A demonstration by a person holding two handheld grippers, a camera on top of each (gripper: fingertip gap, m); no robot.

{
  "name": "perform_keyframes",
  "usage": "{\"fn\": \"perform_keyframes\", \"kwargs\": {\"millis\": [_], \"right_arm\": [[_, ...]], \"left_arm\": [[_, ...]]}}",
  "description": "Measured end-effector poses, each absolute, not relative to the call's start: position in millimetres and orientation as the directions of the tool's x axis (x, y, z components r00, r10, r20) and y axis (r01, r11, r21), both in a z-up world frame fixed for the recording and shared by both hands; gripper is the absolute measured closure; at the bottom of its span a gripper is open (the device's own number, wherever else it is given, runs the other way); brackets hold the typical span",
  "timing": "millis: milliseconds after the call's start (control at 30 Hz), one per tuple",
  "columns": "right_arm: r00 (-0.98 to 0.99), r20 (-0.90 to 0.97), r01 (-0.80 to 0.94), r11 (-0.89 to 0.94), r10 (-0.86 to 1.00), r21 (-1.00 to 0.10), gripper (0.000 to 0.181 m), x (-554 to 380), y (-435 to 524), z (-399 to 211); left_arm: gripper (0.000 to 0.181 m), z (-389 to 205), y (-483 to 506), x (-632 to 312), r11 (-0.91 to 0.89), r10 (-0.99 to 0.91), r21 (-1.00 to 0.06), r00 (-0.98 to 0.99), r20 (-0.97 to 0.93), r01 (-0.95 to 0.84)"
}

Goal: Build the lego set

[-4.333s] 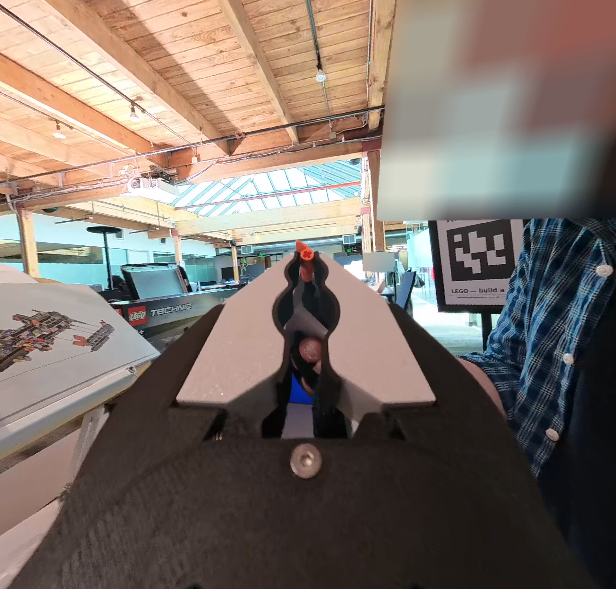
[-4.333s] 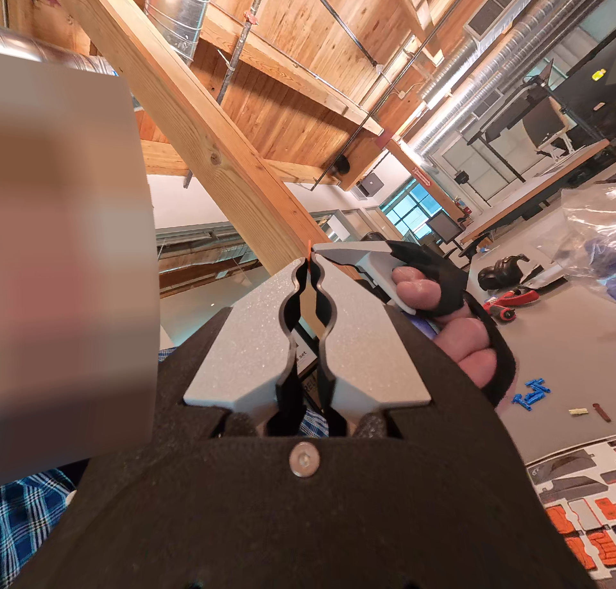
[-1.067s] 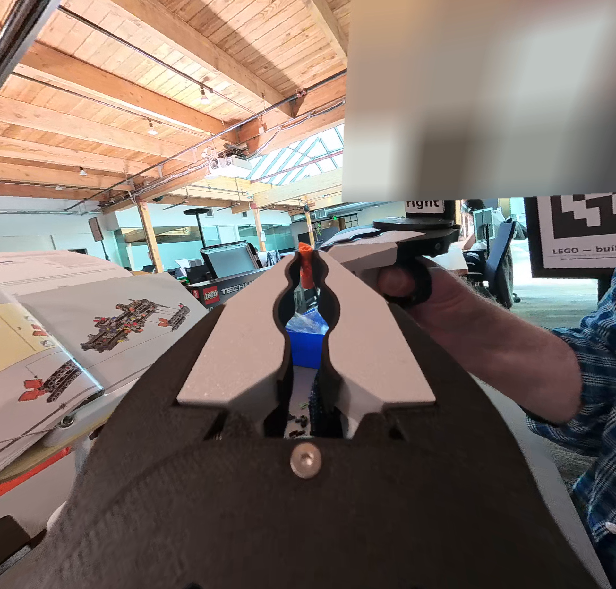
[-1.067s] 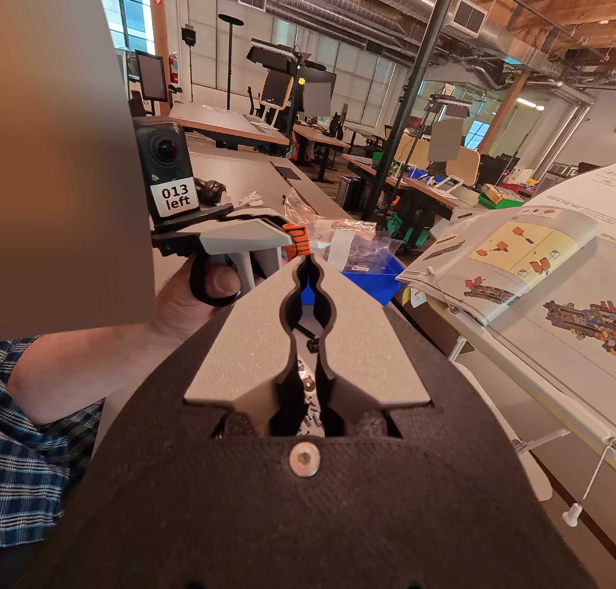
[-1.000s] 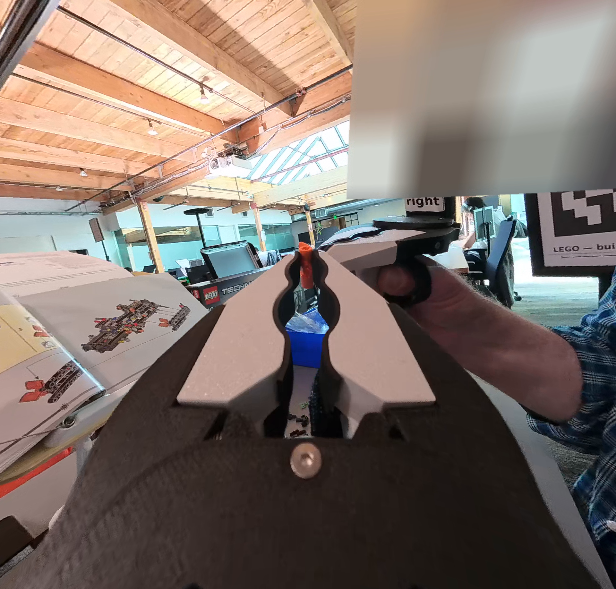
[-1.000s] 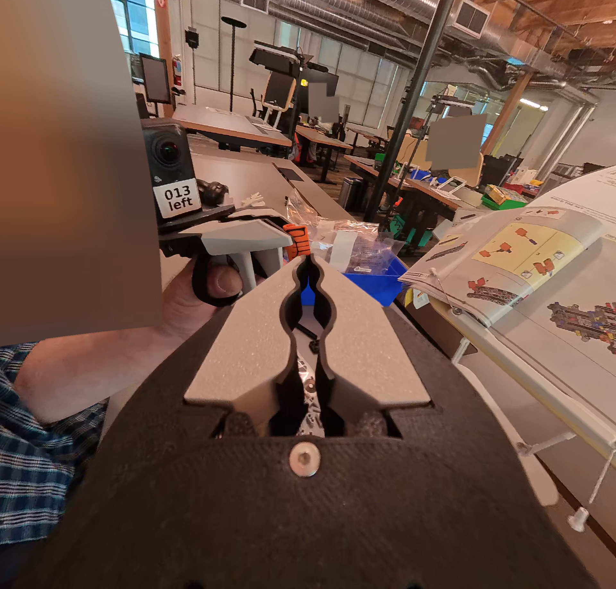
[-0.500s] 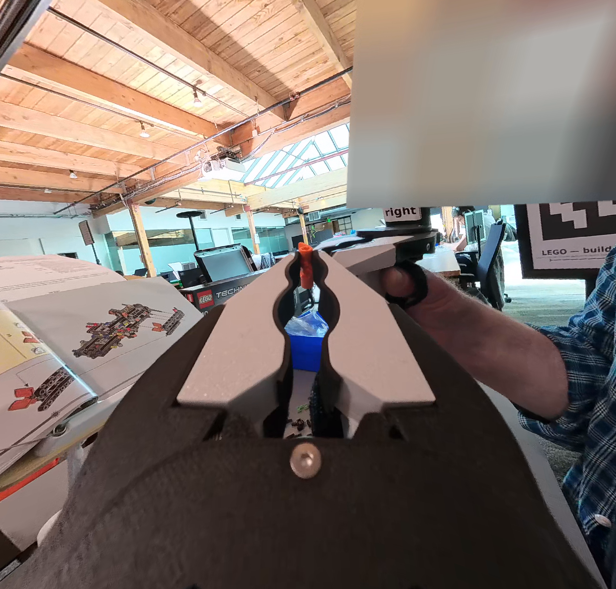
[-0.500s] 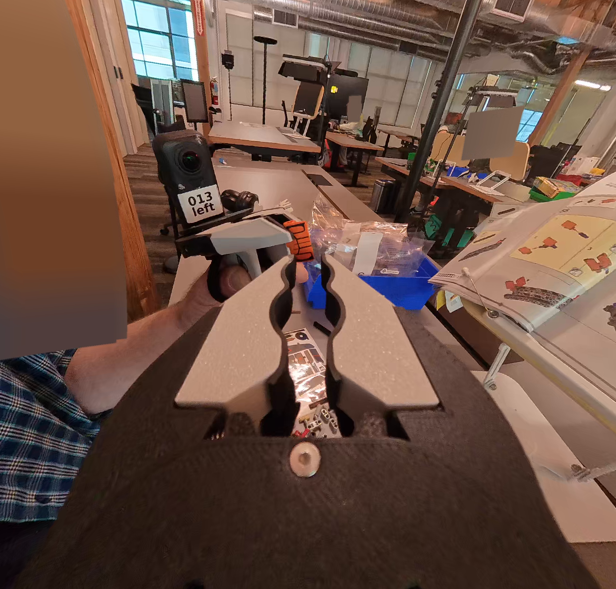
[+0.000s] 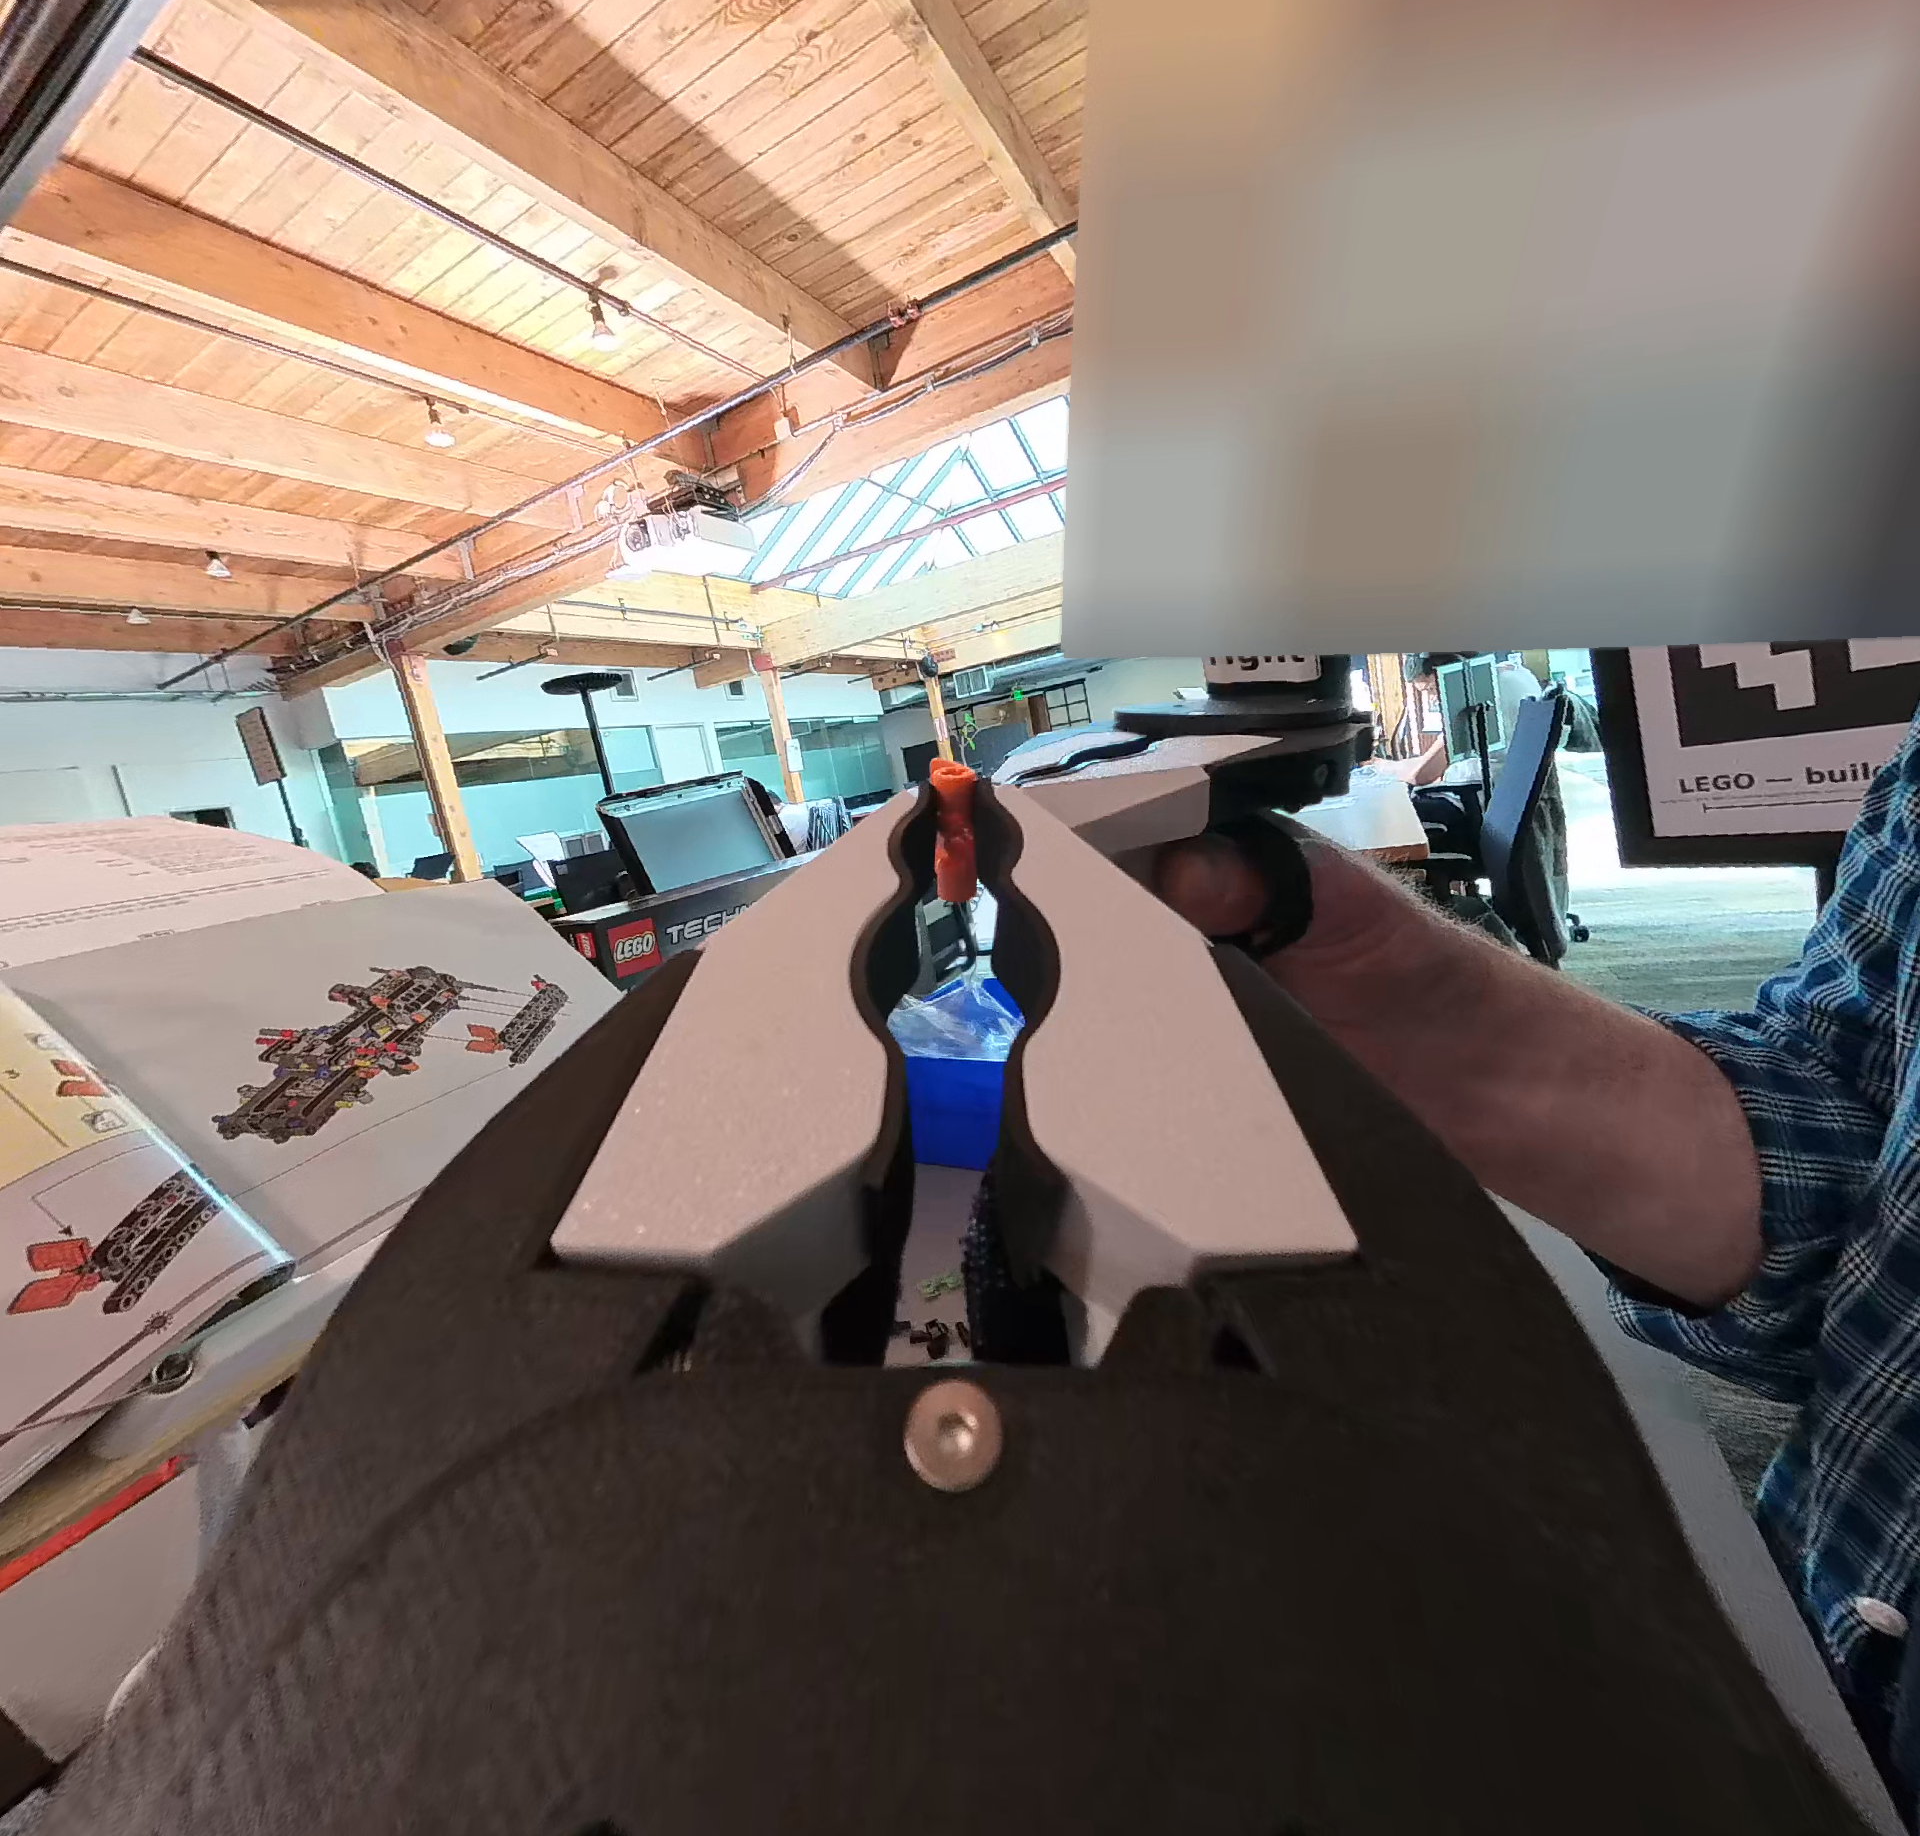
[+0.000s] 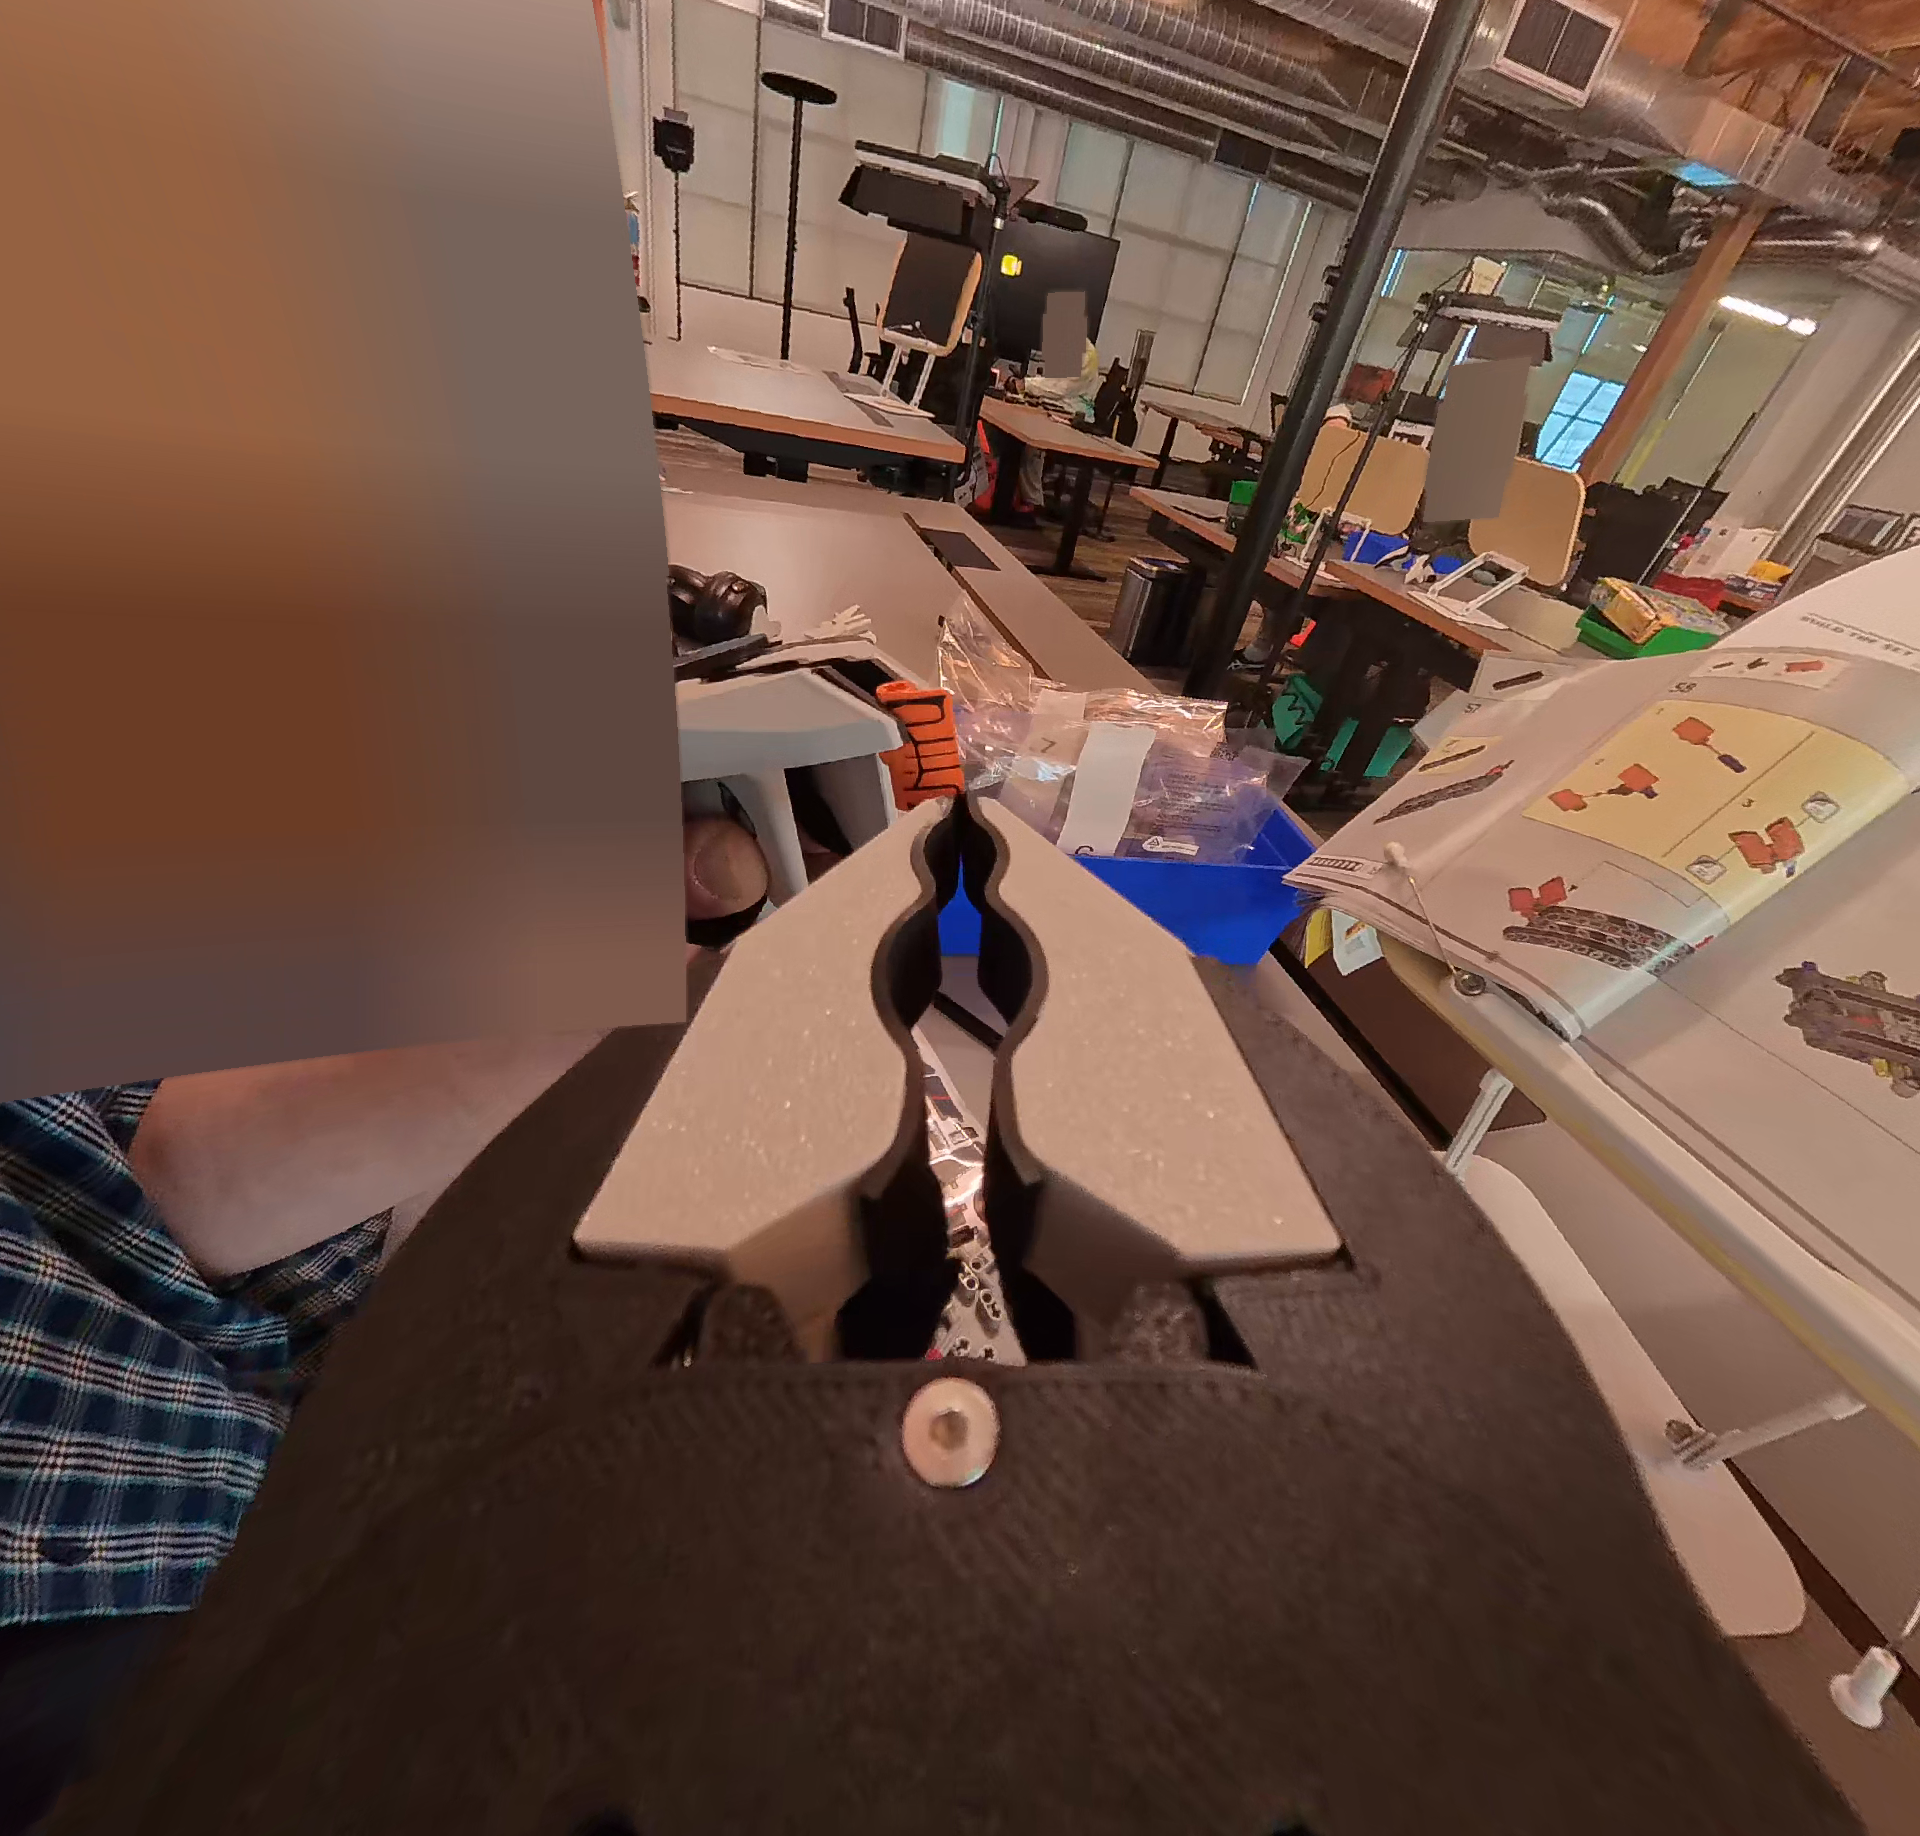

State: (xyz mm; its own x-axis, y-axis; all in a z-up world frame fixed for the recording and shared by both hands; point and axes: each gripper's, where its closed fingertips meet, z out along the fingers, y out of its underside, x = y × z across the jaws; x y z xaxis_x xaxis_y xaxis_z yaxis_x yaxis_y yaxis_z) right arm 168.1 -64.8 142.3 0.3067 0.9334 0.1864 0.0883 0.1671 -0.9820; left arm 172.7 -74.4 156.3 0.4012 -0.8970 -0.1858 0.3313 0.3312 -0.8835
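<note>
My left gripper [image 9: 951, 815] is shut on a small orange Lego piece [image 9: 950, 830], which stands upright between its tips, held up in the air. In the right wrist view the same orange piece [image 10: 922, 752] sticks out of the left gripper's grey fingers [image 10: 790, 737]. My right gripper [image 10: 958, 818] has its tips together right under that piece, touching or nearly so. I cannot tell whether it pinches anything. In the left wrist view the right gripper's fingers [image 9: 1132, 784] reach in from the right, held by a hand [image 9: 1351, 965].
A blue bin [image 10: 1195, 898] with clear plastic bags sits on the table ahead; it also shows in the left wrist view [image 9: 956, 1100]. An open instruction booklet [image 10: 1662, 851] rests on a stand. Small loose parts [image 9: 935, 1313] lie on the table below. A plaid sleeve [image 9: 1849, 1163] is close by. Only a small space, under 4 cm, lies between the two pairs of fingers.
Half a second ago my right gripper stood slightly open; now its tips are together again, right under the orange piece. The left gripper keeps its hold. Both views have tilted down from the ceiling.
</note>
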Motion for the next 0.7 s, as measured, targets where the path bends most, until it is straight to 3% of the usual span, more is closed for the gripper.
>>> {"fn": "perform_keyframes", "kwargs": {"millis": [300, 500, 633, 700], "right_arm": [[0.272, 0.163, 0.068, 0.15, 0.948, -0.986, 0.181, 170, -68, 144], [0.232, 0.136, 0.028, 0.133, 0.963, -0.991, 0.181, 167, -79, 151], [0.247, 0.134, 0.013, 0.135, 0.96, -0.991, 0.181, 173, -75, 153], [0.254, 0.11, 0.019, 0.108, 0.961, -0.994, 0.17, 177, -69, 149]], "left_arm": [[0.175, 157, -78, 173, 0.352, -0.89, -0.878, 0.405, -0.208, 0.324], [0.175, 149, -68, 175, 0.389, -0.843, -0.894, 0.477, -0.249, 0.221], [0.174, 155, -72, 169, 0.369, -0.866, -0.884, 0.452, -0.214, 0.288], [0.174, 158, -73, 166, 0.367, -0.871, -0.878, 0.445, -0.208, 0.307]]}}
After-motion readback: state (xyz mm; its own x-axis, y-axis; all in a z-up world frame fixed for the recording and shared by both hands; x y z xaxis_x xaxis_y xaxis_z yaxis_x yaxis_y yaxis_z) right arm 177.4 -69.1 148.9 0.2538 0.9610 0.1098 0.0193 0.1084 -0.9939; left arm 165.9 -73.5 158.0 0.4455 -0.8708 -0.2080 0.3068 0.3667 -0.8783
